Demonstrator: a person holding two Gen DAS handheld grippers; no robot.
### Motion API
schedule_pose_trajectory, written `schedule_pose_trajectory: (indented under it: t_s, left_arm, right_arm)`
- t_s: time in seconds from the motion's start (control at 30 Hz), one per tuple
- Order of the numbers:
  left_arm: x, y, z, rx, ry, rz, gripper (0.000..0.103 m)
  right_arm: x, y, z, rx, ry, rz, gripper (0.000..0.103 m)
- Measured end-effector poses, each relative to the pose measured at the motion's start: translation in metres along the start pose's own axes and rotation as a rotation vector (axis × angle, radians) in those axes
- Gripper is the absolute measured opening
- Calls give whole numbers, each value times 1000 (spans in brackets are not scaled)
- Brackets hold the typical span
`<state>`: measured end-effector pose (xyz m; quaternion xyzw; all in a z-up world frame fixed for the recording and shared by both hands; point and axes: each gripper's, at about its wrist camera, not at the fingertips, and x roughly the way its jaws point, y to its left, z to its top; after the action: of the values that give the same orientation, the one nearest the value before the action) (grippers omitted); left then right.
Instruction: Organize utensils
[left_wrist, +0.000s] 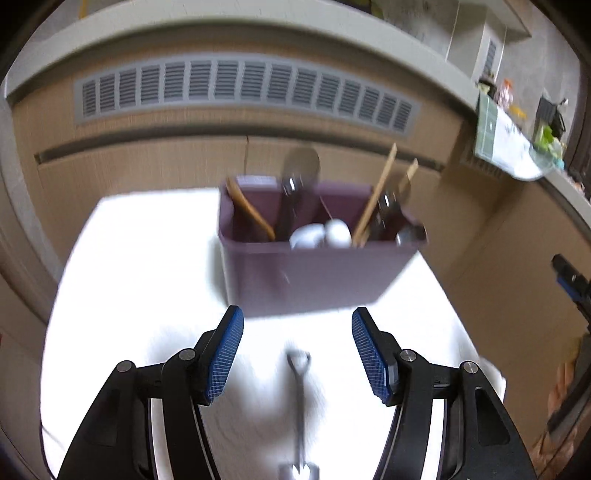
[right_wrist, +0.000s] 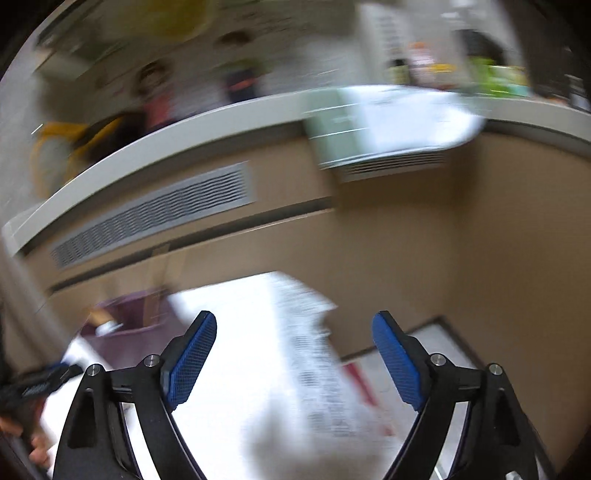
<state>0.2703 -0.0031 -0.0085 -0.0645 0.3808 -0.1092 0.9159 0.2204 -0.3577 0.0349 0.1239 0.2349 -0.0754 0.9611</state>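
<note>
A dark purple utensil bin (left_wrist: 317, 273) stands on the white table (left_wrist: 140, 266), holding a wooden spatula (left_wrist: 251, 212), a dark ladle (left_wrist: 295, 184), white spoons (left_wrist: 321, 234) and wooden chopsticks (left_wrist: 376, 195). My left gripper (left_wrist: 297, 323) is open just in front of the bin. A blurred metal utensil (left_wrist: 300, 398) lies on the table below and between its fingers, not touched by the pads. My right gripper (right_wrist: 293, 326) is open over the table's right part with nothing between its fingers; the bin (right_wrist: 125, 332) sits far left in that blurred view.
A beige cabinet wall with a grey vent grille (left_wrist: 243, 88) rises behind the table, topped by a ledge (left_wrist: 517, 147) with cluttered items. A printed sheet (right_wrist: 325, 369) lies on the table. A hand holding the other gripper (right_wrist: 33, 391) shows at the lower left.
</note>
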Motion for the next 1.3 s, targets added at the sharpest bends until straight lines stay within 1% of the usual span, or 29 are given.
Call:
schedule_pose_trajectory:
  t_s: [0.1,0.13,0.17,0.23,0.27,0.33,0.37,0.4,0.43,0.5,0.53,0.6,0.63,0.67,0.7,0.73,0.8,0.83,0.87,0.9,0.97,1.03,1.1,1.13,1.23,1.3]
  left_arm:
    - [-2,-8,-1,2,27,-2,62]
    - [-4,-11,1,10,27,-3,62]
    - [-5,-14,2,16,27,-6,62]
    - [-3,-20,6,26,35,-10,62]
    - [-1,-22,10,25,42,-10,62]
    - [7,-24,17,15,74,-2,62]
    - [12,-25,20,10,92,7,62]
    - [16,-26,24,4,114,23,62]
    - [19,-27,26,1,123,33,62]
    - [22,-30,33,-16,124,57,62]
    - [22,-31,35,-28,113,66,62]
    - [21,-36,38,-53,95,78,62]
    - [22,-40,40,-60,94,81,62]
    - [23,-45,42,-59,96,86,62]
    - [25,-50,44,-52,96,95,62]
    - [26,-57,46,-39,95,110,62]
    - [29,-72,51,-15,101,131,62]
    - [30,-79,54,-12,99,136,62]
    - [30,-86,57,-14,93,137,62]
    - [31,-91,58,-19,85,139,62]
    - [34,-99,60,-39,68,144,62]
    - [40,-106,56,-52,68,163,62]
    - [49,-113,50,-43,74,189,62]
    - [55,-116,46,-37,78,208,62]
    - [76,-121,41,-41,116,225,62]
    - [90,-126,38,-41,132,235,62]
  right_arm:
    - [2,-70,3,97,-2,-113,84]
    - [8,-109,2,156,19,-170,84]
    - [14,-136,0,198,40,-210,84]
    - [31,-211,-13,290,111,-318,84]
    - [37,-241,-22,321,145,-382,84]
    - [52,-309,-51,356,242,-524,83]
    - [58,-334,-65,363,286,-586,83]
    - [63,-357,-82,360,330,-639,83]
    - [72,-386,-110,349,399,-705,83]
    - [85,-419,-155,339,497,-778,83]
    - [96,-441,-192,344,583,-809,80]
    - [112,-473,-251,396,709,-829,67]
    - [121,-491,-282,446,771,-816,59]
    - [127,-502,-302,497,801,-792,52]
    - [132,-521,-329,581,821,-758,50]
    - [135,-537,-349,654,824,-744,51]
    - [133,-558,-373,748,786,-719,51]
    - [134,-572,-385,786,765,-720,52]
    - [134,-580,-392,793,766,-743,53]
    - [136,-588,-399,770,761,-769,53]
    - [142,-591,-408,675,766,-809,56]
    - [150,-595,-414,627,753,-793,57]
    - [163,-597,-422,568,777,-796,57]
    - [168,-599,-425,525,787,-815,57]
    - [181,-597,-435,399,790,-873,59]
    - [195,-595,-446,287,836,-909,59]
